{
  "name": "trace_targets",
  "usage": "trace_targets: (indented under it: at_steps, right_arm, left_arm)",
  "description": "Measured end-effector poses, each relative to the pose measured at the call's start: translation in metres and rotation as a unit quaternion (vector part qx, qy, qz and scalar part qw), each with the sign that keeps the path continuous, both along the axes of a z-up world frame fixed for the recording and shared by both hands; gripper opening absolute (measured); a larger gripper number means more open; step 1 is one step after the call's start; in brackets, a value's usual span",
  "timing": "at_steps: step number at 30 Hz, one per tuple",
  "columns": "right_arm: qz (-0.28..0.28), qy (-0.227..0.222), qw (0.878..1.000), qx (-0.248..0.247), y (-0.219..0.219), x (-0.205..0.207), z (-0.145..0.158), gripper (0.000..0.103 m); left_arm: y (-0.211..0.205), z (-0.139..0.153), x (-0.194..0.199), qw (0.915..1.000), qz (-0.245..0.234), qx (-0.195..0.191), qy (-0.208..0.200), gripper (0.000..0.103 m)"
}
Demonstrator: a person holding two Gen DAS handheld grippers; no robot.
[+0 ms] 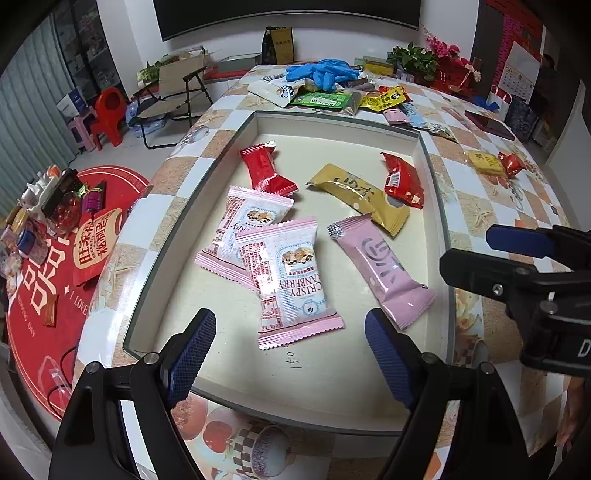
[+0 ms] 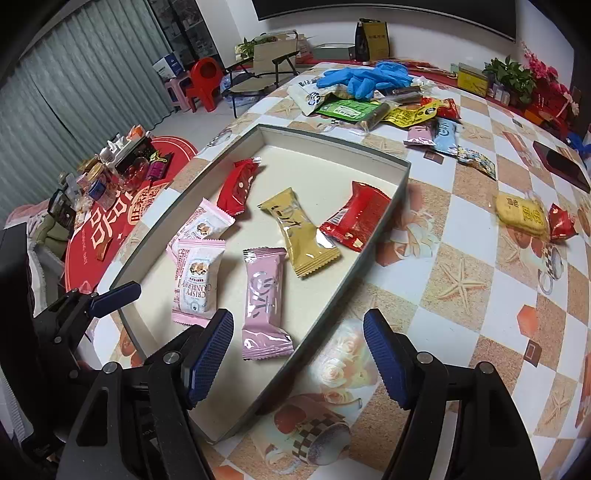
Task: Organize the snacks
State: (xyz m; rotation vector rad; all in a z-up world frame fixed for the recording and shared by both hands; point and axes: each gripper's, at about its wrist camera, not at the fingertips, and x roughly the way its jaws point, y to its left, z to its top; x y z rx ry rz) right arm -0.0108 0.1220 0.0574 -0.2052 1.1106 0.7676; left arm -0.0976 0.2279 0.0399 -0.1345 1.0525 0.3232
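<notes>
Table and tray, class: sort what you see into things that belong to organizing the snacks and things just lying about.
Belongs to the job:
tray
cranberry packets
pink bar
gold bar
loose snack pile
yellow snack

Just lying about:
blue gloves
phone
folding chair
potted plant

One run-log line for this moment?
tray: six snacks inside | left tool: open, empty | right tool: open, empty | snack pile: outside tray

You are in a lived-in home room. Beyond the worktop [image 1: 476, 206] with its patterned tablecloth stand a folding chair [image 1: 173, 96], a red plastic stool [image 1: 110, 112], potted plants [image 1: 415, 61] and a wall-mounted dark screen [image 1: 288, 14].
</notes>
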Motion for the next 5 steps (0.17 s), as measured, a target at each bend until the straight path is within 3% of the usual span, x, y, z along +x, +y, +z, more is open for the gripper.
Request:
trace_targets:
  at_steps: [5]
  right_arm:
    - [-0.014,-0.003,1.000,0.003,-0.021,0.000,0.000,0.074]
  left_arm:
    - [-0.012,0.004,0.002,0.9999,-0.011,0.000,-0.004,0.086]
